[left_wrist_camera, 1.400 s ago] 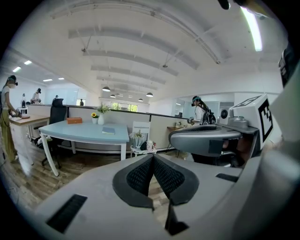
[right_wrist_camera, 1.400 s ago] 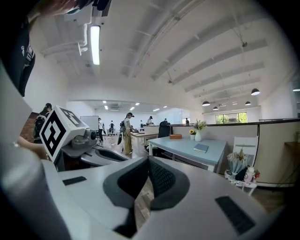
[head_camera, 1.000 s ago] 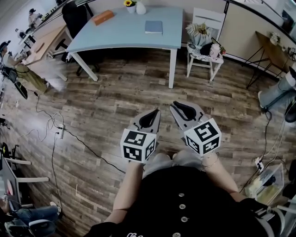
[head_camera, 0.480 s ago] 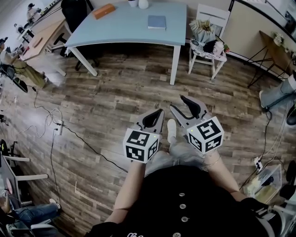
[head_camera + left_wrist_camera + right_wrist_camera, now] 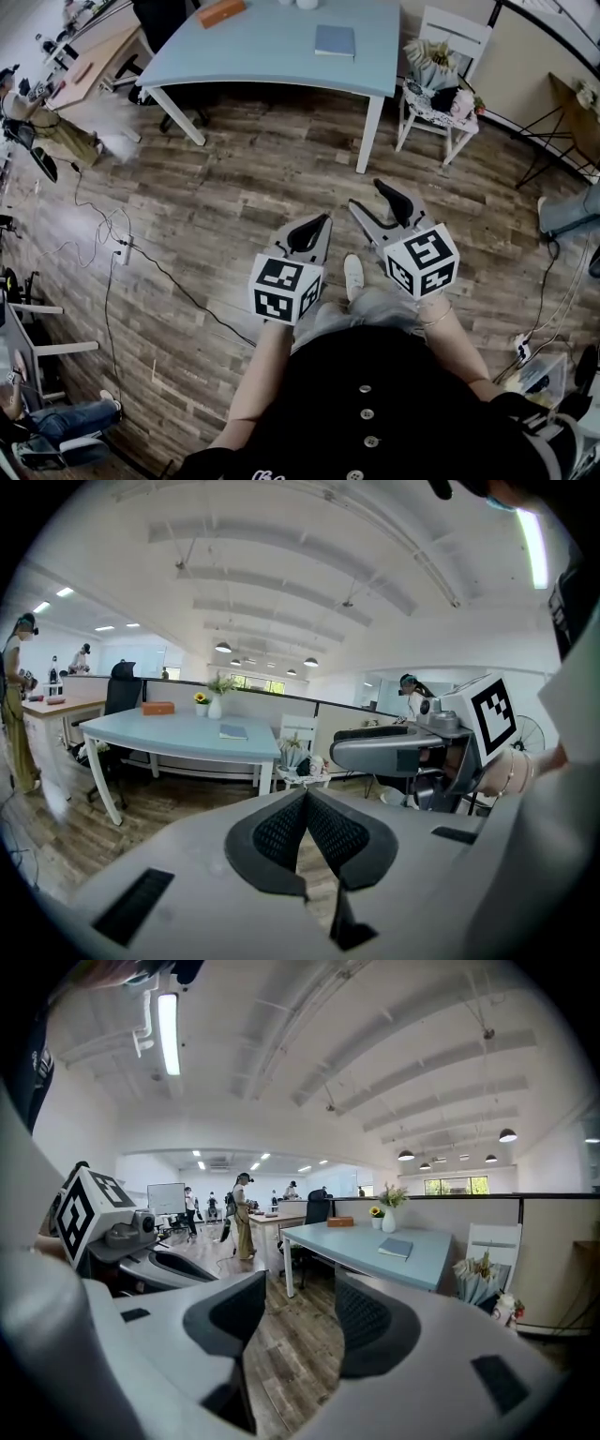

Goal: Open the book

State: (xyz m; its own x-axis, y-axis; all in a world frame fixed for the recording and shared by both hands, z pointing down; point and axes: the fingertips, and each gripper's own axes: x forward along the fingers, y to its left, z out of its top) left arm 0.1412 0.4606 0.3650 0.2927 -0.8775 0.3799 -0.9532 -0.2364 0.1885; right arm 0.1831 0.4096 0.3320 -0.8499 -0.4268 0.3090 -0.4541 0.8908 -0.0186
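Observation:
A closed blue-grey book (image 5: 335, 40) lies flat on the light blue table (image 5: 272, 52) across the room, far from both grippers. It also shows in the left gripper view (image 5: 232, 731) and the right gripper view (image 5: 396, 1248). My left gripper (image 5: 323, 221) (image 5: 305, 793) is held in front of me above the wooden floor, its jaws shut on nothing. Beside it, my right gripper (image 5: 366, 194) (image 5: 300, 1283) stands open and empty. Both point toward the table.
An orange box (image 5: 221, 12) sits at the table's far left. A white chair (image 5: 442, 98) with a bouquet stands right of the table, a black office chair (image 5: 161, 21) behind it. Cables (image 5: 112, 251) trail over the floor at left. People stand at desks far left. My white shoe (image 5: 353, 276) shows between the grippers.
The table and book have shifted right and up in the head view. A white shoe has come into sight between the grippers. Both grippers keep their pose.

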